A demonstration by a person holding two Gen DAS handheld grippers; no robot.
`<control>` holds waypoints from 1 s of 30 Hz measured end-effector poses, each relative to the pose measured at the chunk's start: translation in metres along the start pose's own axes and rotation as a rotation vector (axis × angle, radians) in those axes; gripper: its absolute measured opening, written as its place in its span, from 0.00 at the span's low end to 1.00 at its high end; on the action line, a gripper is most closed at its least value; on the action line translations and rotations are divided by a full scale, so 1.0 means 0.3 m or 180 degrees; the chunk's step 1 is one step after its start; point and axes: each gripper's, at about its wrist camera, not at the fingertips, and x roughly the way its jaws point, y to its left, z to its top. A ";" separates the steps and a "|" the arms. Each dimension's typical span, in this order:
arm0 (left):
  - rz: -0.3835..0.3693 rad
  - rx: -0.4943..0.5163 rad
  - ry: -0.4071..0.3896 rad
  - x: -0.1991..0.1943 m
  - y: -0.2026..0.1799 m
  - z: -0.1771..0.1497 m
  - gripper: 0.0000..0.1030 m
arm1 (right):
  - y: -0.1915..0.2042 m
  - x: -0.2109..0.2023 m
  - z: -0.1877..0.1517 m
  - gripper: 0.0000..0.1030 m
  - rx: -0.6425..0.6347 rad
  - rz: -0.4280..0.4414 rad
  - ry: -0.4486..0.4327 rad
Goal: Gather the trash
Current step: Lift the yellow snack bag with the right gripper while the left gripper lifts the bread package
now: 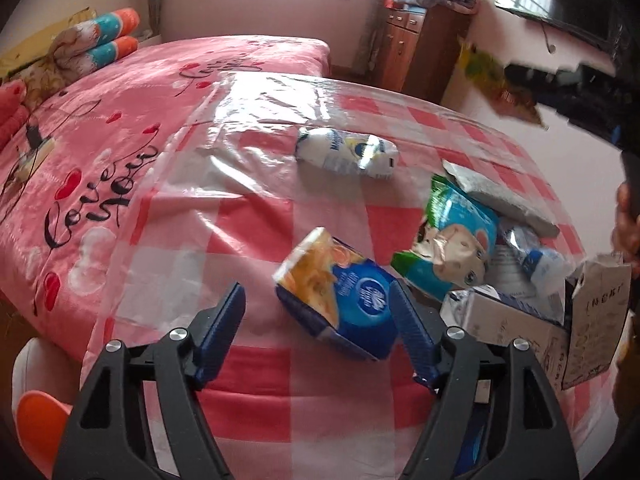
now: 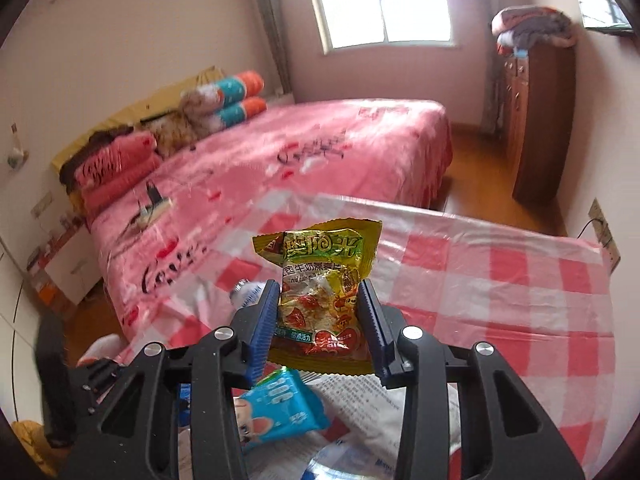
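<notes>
My left gripper [image 1: 318, 292] stands open over the pink checked table [image 1: 248, 396]. A blue and yellow tissue pack [image 1: 340, 292] lies tilted between its fingers, close to the right finger and apart from the left one. My right gripper [image 2: 320, 286] is shut on a yellow and green snack packet [image 2: 320, 284], held up above the table; the same snack packet [image 1: 496, 80] shows at the upper right of the left wrist view. A pile of trash sits to the right: a blue cartoon packet [image 1: 452, 236], a grey packet [image 1: 500, 196] and cardboard boxes [image 1: 504, 320]. A crumpled white bag [image 1: 348, 152] lies farther back.
A bed with a pink cover [image 1: 100, 120] runs along the table's left and far side. A wooden cabinet [image 2: 540, 120] with folded blankets stands at the back right. A person's hand [image 1: 628, 220] is at the right edge. The blue cartoon packet [image 2: 280, 412] and printed paper [image 2: 380, 420] lie below the right gripper.
</notes>
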 end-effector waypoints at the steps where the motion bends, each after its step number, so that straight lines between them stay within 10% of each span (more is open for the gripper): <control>1: 0.0066 0.0119 -0.0041 0.000 -0.011 0.000 0.74 | 0.002 -0.026 -0.004 0.41 0.0030 0.0011 -0.0044; 11: -0.0214 0.1274 0.0003 0.054 -0.059 0.008 0.75 | -0.021 -0.232 -0.133 0.41 0.0476 0.0240 -0.0231; 23: -0.0537 0.1201 0.0090 0.080 -0.034 -0.006 0.82 | -0.003 -0.293 -0.281 0.41 0.0760 0.0283 -0.0132; 30: -0.0457 0.1154 0.0015 0.051 -0.051 -0.029 0.59 | 0.034 -0.291 -0.341 0.41 0.0770 0.0347 -0.0102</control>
